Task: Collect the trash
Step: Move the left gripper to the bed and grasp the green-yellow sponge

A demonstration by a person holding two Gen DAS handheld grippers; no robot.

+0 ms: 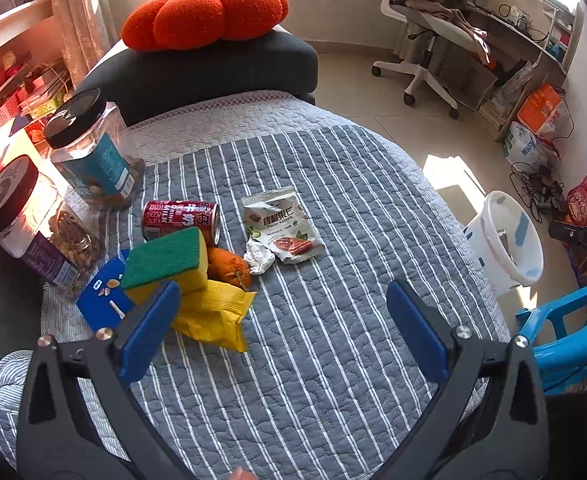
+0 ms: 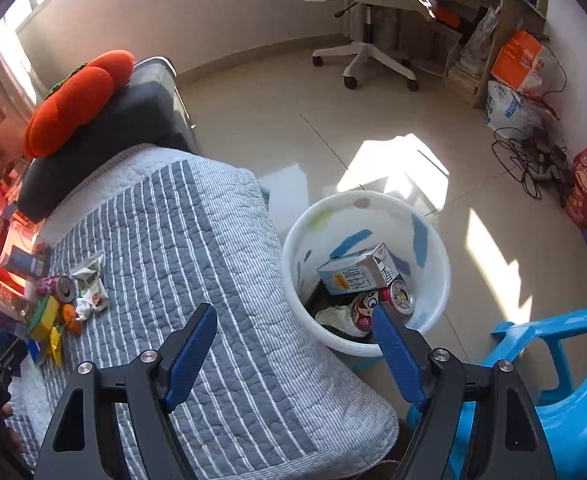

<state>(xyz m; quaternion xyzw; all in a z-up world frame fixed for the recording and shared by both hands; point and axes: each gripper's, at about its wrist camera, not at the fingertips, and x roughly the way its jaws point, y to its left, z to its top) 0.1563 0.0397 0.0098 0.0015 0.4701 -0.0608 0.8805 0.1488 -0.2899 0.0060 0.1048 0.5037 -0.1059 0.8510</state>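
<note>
The trash lies in a loose cluster on the striped quilt that covers the bed, toward its left side beside two nut jars. The pecan wrapper looks torn open and flat; it is probably feather-light and slick, so a pinch across one crumpled edge would likely hold better than a grab at the flat face. Touching its lower left corner sits a crumpled white wad, soft and easy to squash, which can be taken anywhere. The red milk can lies on its side, thin-walled and prone to roll; closing across its round body seems safest. A yellow packet, puffy and creased, lies nearest the left tongs, which stand wide with nothing between them. The sponge and the orange rest among these and may not be trash at all.

The right tongs are also wide and empty, poised over the bed's edge beside the white bin, which stands on the floor and already holds a carton and a can.
</note>
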